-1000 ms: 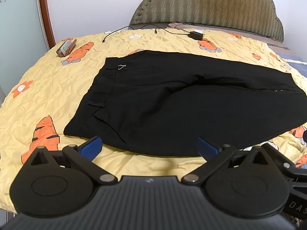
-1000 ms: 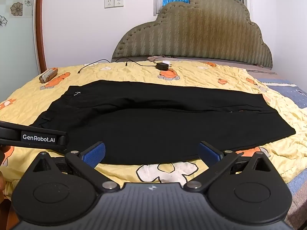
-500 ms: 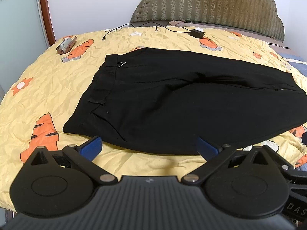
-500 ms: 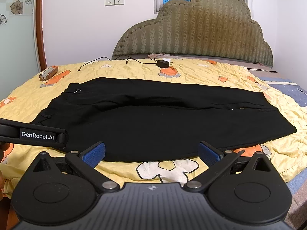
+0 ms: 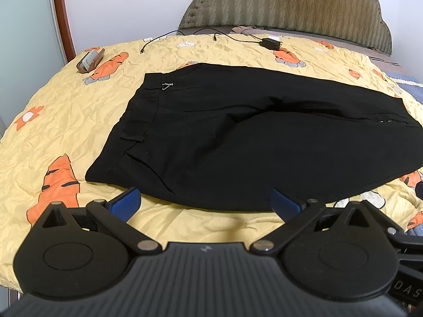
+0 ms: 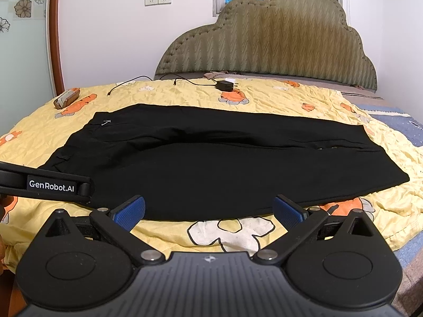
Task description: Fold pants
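Black pants [image 5: 238, 137] lie flat on the yellow bedspread [image 5: 66, 121], waistband at the left with a small metal clasp [image 5: 167, 86], legs running right. They also show in the right wrist view [image 6: 211, 163]. My left gripper [image 5: 205, 203] is open and empty, hovering just short of the pants' near edge by the waist end. My right gripper [image 6: 208, 210] is open and empty, at the near edge toward the legs. The left gripper's body [image 6: 50, 185] shows at the left of the right wrist view.
A brown case [image 5: 90, 60] lies at the far left of the bed. A black charger with cables [image 5: 269, 43] lies near the padded headboard [image 6: 264, 50]. A blue sheet [image 6: 396, 121] shows at the right edge. The bed's near edge is right below the grippers.
Both grippers have risen and drifted slightly, so the pants sit a little lower and flatter in view. Jaws stay open; the pants have not moved.
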Demonstrator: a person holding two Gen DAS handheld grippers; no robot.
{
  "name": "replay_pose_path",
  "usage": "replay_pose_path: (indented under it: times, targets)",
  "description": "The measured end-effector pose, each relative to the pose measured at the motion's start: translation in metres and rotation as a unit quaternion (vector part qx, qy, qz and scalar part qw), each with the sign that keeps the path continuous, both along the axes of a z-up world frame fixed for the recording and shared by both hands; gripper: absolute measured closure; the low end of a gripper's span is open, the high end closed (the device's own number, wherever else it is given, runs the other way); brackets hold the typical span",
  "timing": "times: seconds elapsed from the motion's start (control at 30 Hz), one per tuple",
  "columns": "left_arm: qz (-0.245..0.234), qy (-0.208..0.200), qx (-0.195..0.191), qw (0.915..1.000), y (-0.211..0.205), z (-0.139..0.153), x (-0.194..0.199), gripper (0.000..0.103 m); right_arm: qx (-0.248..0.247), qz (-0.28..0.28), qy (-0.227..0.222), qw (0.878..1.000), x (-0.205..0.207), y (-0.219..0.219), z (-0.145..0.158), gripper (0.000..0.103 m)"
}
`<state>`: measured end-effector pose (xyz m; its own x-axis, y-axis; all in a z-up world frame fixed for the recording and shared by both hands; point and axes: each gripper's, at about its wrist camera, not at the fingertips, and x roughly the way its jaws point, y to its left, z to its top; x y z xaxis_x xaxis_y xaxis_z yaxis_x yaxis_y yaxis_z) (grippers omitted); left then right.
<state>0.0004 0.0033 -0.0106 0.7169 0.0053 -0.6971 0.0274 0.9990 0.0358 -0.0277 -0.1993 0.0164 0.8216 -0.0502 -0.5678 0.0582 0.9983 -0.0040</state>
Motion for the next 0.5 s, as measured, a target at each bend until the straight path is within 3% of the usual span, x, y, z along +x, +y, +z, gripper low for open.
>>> replay_pose_path:
  times: [0.5]
  targets:
    - [-0.002, 0.004, 0.002, 1.0, -0.0005, -0.0007, 0.0024, 0.0, -0.001, 0.001, 0.002, 1.0, 0.0019, 0.0025, -0.0002, 0.0]
